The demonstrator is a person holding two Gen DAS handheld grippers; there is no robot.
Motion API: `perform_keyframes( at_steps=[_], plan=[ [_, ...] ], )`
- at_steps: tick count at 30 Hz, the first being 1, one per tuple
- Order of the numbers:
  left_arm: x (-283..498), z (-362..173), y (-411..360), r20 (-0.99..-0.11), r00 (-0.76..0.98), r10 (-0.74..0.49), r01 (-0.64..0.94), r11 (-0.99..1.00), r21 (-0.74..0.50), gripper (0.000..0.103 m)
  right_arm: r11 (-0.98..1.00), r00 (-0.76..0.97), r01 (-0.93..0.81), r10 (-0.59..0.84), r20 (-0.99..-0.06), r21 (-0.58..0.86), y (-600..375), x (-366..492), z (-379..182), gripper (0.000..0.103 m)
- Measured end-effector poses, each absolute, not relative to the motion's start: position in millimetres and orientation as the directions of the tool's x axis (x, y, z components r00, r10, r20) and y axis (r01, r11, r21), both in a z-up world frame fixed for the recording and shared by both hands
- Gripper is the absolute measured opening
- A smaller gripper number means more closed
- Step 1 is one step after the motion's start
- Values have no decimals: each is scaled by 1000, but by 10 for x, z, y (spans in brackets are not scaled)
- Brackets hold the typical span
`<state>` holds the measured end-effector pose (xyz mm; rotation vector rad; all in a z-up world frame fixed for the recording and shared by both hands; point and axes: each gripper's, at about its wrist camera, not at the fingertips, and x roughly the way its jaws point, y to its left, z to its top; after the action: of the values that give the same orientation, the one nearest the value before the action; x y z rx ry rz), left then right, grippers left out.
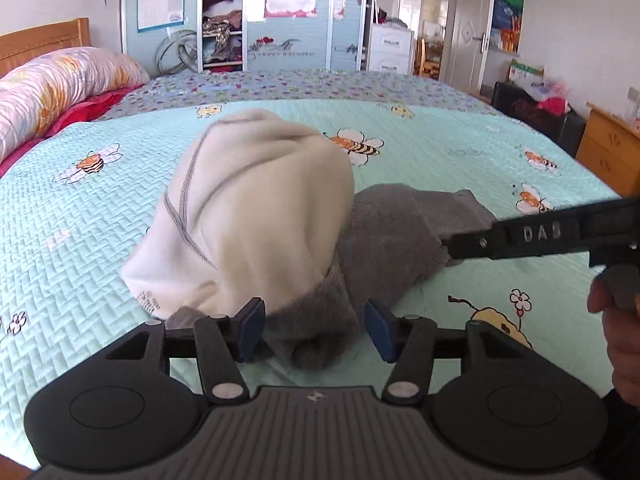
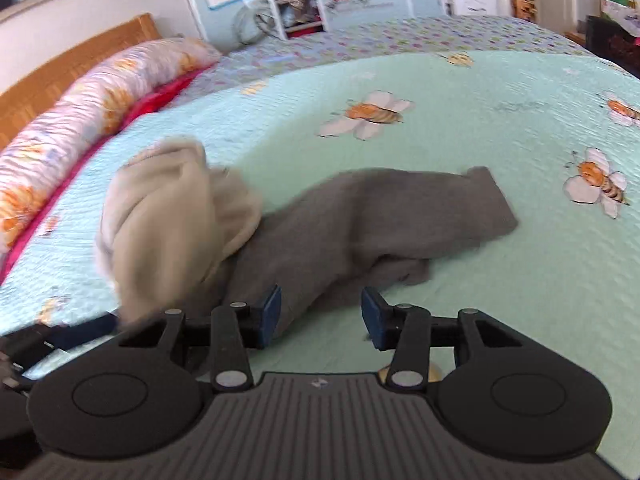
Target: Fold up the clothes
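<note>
1. Left claw stands with its blue pads apart; a grey fold of the garment lies between them, neither pad pressing on it.
2. Right claw is also parted, over the grey cloth's near edge and bare bedspread, gripping nothing.
3. Lying crumpled on the bed, the garment has a grey outside and a cream lining; the cream part bulges up at the left, the grey part trails right.
4. Around it, left to right: a wooden headboard, a floral bolster over a red sheet, a wardrobe with clothes inside, an open door, a wooden cabinet.
5. The cream bulge blocks the left wrist's view of the bedspread behind it.
6. Only the left wrist view shows the right claw's black body reaching in from the right, its tip at the grey cloth, with a hand behind it.
7. Only the right wrist view shows the grey part's full spread, though blurred.
</note>
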<state>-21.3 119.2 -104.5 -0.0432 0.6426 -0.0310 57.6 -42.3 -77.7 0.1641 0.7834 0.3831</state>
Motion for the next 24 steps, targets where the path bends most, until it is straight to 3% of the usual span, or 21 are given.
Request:
perform_keyframes(
  at_steps=[3, 5, 9, 10, 11, 13, 16, 20, 24],
  plan=[
    [-250, -963, 1339, -565, 824, -51, -14, 994, -110, 63, 880, 635, -330, 474, -610, 341, -241, 630, -608, 60],
    [-259, -931, 1482, -558, 829, -26, -59, 989, -133, 67, 859, 627, -312, 507, -591, 406, -95, 815, -567, 85],
    [-341, -920, 1758, -575, 817, 43, -167, 972, -165, 68, 841, 524, -203, 526, -670, 501, 358, 1260, -825, 86],
    [-405, -936, 1826, -578, 814, 57, -188, 967, -170, 68, 831, 470, -163, 540, -698, 532, 422, 1354, -974, 84],
    [-464, -954, 1889, -581, 811, 70, -207, 963, -175, 68, 803, 445, -138, 573, -688, 580, 416, 1355, -1071, 65],
    [-538, -960, 1972, -584, 807, 91, -239, 954, -182, 68, 748, 404, -97, 632, -661, 656, 405, 1344, -1240, 48],
    [-631, -944, 2064, -583, 805, 111, -269, 944, -192, 68, 780, 466, -231, 614, -637, 582, 297, 1082, -1078, 29],
    [-630, -869, 2023, -558, 825, 89, -250, 943, -219, 68, 819, 492, -281, 571, -657, 500, -233, 668, -1050, 17],
    [-539, -754, 1825, -504, 864, 6, -147, 959, -241, 68, 861, 487, -330, 506, -711, 387, -642, 227, -1147, 17]
  ],
)
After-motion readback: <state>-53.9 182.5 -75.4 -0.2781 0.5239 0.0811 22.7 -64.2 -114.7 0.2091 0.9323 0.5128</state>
